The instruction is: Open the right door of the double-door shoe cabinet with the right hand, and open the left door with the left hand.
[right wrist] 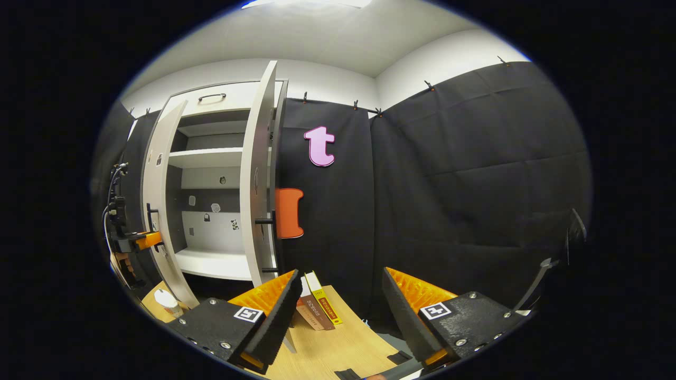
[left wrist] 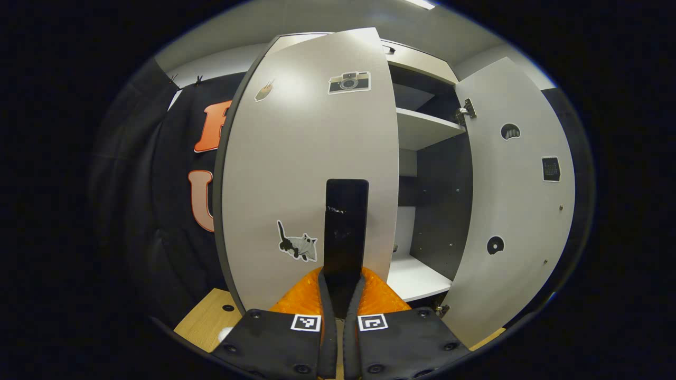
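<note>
On the wooden table (right wrist: 338,348), books (right wrist: 319,309); left tongs (left wrist: 340,295) clenched on door handle (left wrist: 346,227), right tongs (right wrist: 338,311) released.

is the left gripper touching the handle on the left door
Touching. In the left gripper view the left gripper has its fingers closed around the base of the handle on the left door, with no gap visible at the grip.

Doors (left wrist: 317,174) lt grey — tabletop (right wrist: 338,348) pale wood.

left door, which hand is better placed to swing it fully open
Left. The left gripper is shut on the left door's handle; the right gripper hangs open, apart from the cabinet.
</note>
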A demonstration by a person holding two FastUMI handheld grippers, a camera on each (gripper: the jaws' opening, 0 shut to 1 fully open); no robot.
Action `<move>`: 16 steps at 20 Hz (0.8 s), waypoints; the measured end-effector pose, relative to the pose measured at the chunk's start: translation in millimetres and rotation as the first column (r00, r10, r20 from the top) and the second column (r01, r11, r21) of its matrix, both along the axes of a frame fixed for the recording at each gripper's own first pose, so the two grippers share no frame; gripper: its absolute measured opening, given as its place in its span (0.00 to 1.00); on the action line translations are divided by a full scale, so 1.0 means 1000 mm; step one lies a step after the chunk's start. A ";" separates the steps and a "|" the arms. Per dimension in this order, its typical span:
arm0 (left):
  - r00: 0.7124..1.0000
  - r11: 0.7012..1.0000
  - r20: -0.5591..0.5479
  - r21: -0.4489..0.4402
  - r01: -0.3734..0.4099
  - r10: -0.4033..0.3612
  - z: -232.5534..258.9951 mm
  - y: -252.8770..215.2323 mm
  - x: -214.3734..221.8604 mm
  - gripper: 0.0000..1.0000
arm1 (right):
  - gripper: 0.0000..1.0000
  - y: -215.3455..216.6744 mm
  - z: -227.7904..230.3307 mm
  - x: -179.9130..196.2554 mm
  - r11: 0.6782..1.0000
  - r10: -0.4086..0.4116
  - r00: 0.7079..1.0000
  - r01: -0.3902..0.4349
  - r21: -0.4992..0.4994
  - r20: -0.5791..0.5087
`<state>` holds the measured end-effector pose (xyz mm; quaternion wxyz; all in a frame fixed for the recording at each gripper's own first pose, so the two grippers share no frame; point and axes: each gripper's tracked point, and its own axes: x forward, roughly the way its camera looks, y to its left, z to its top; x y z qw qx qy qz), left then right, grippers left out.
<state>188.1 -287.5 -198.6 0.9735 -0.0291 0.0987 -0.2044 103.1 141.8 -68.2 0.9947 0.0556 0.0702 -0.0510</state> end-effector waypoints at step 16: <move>1.000 1.000 -0.004 -0.003 -0.021 0.021 0.002 0.011 -0.005 0.11 | 0.93 0.023 0.002 0.010 0.999 0.038 0.999 -0.038 -0.011 0.014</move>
